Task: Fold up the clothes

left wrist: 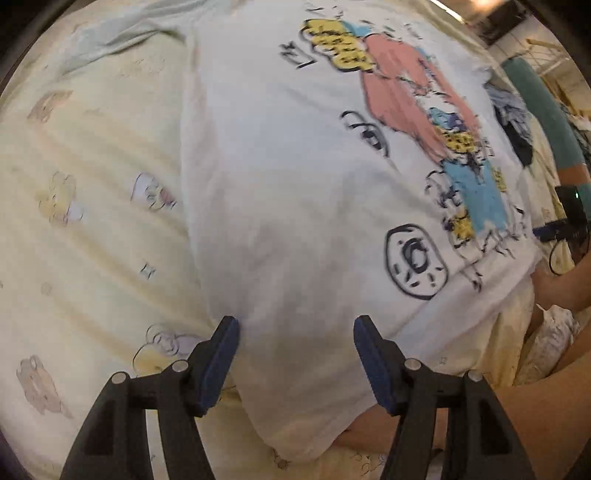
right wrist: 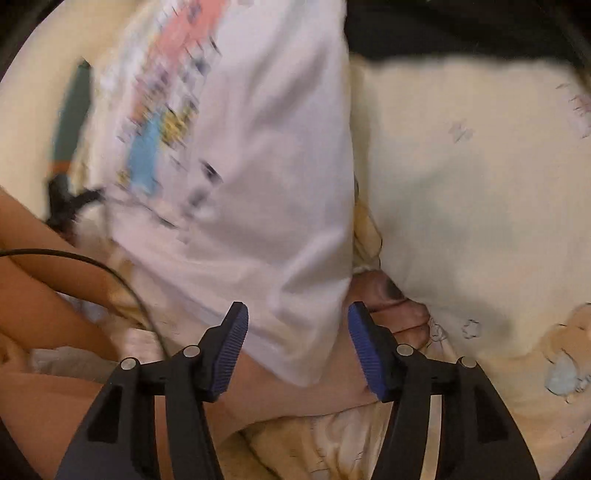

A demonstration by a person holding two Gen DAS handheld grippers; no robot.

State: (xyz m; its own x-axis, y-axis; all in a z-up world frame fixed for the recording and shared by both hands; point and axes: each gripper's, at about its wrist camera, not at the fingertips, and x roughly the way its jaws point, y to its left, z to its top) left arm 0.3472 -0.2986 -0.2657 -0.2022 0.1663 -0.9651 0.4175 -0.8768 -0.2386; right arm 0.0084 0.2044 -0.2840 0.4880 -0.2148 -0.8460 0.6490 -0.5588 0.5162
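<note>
Looking down through the left wrist camera: the left tongs (left wrist: 295,354) stand wide apart, their blue pads (left wrist: 218,365) clear of the cloth, gripping nothing. Between and beyond them lies the white T-shirt (left wrist: 288,192), spread on a pale yellow bedsheet (left wrist: 92,229) printed with faint cartoon figures. The shirt's coloured print (left wrist: 421,122), in pink, blue and yellow with black outlines, sits toward the far right; a doughnut-shaped drawing (left wrist: 415,260) lies nearer. The shirt's near edge curves just below the tongs. A bare forearm (left wrist: 546,417) shows at the near right, and a dark device with a cable (left wrist: 569,221) sits at the right edge. A pale green cloth (left wrist: 122,33) lies at the far left.

Right wrist camera, blurred by motion: the right tongs (right wrist: 297,350) likewise stand wide, pads (right wrist: 231,354) off the fabric, nothing held. The same T-shirt (right wrist: 258,177) lies ahead and to the left, its print (right wrist: 162,110) smeared at the far left, its right edge running down toward the right finger. The yellow bedsheet (right wrist: 480,192) fills the right side. A bare limb (right wrist: 44,280) crosses the near left with a black cable (right wrist: 92,264) over it; skin also shows below the shirt's near corner.
</note>
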